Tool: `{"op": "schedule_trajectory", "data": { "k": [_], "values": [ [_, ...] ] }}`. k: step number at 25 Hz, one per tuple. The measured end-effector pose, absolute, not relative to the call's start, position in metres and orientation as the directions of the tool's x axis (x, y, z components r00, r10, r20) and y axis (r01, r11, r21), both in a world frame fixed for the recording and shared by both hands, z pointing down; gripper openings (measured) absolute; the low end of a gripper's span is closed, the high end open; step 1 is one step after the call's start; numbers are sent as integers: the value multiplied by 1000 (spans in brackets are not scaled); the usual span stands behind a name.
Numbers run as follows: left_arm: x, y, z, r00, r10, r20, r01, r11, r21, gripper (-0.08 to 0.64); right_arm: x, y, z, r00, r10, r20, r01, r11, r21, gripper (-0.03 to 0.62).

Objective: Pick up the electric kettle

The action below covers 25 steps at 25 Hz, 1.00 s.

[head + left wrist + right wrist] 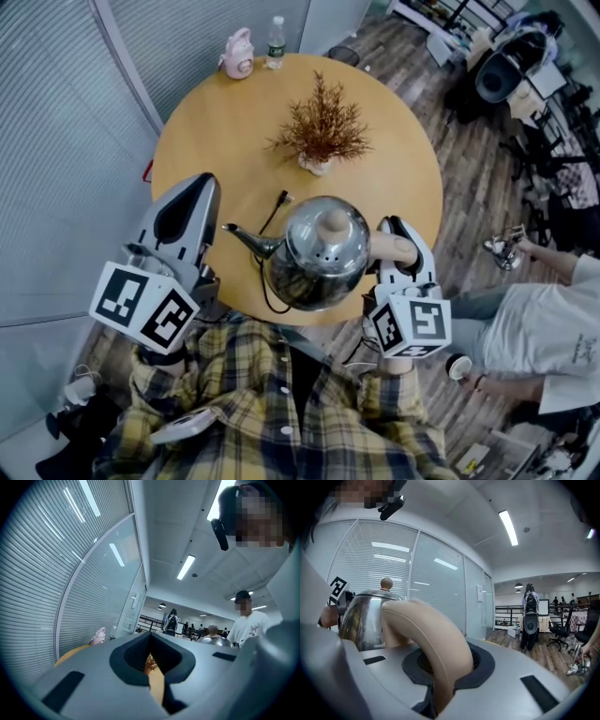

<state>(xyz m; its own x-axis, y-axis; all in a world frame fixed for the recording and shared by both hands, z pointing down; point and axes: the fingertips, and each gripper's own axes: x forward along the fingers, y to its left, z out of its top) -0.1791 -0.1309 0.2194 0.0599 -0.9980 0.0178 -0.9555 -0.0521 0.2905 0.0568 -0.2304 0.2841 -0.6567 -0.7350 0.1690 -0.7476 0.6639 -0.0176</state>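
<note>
- Electric kettle (317,253) in hand: clamping the right gripper (398,234) on its beige handle (431,639), jaws pressing on both sides of the curve, with the steel body over the near edge of the round table (206,131).
- Keeping that squeeze firm and low on the handle's bend, judging the weight likely to swing the spout (248,239) downward.
- Holding the body level while raising it, going straight up rather than dragging it across the wood.
- Steering clear of the black cord (274,217) lying by the spout and of the dried plant (323,127) behind.
- Leaving the left gripper (195,199) off to the side, jaws all but together with only a thin slit and nothing in it, well apart from the kettle.
- Not managing to tell whether the kettle's underside is touching the table or already clear of it, the head view looking straight down on the lid.
- Losing the cord's near end under the kettle; seeing no power base anywhere.
- Catching only the lid's top in the left gripper view.
</note>
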Motion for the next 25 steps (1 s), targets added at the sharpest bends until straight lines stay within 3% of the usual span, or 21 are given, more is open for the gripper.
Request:
{"op": "schedule_trajectory", "data": {
  "k": [25],
  "values": [
    [-174, -138, 220, 79, -996, 26, -956, -69, 286, 3, 52, -232, 281, -670, -723, 168, -736, 676, -29, 60]
  ]
}}
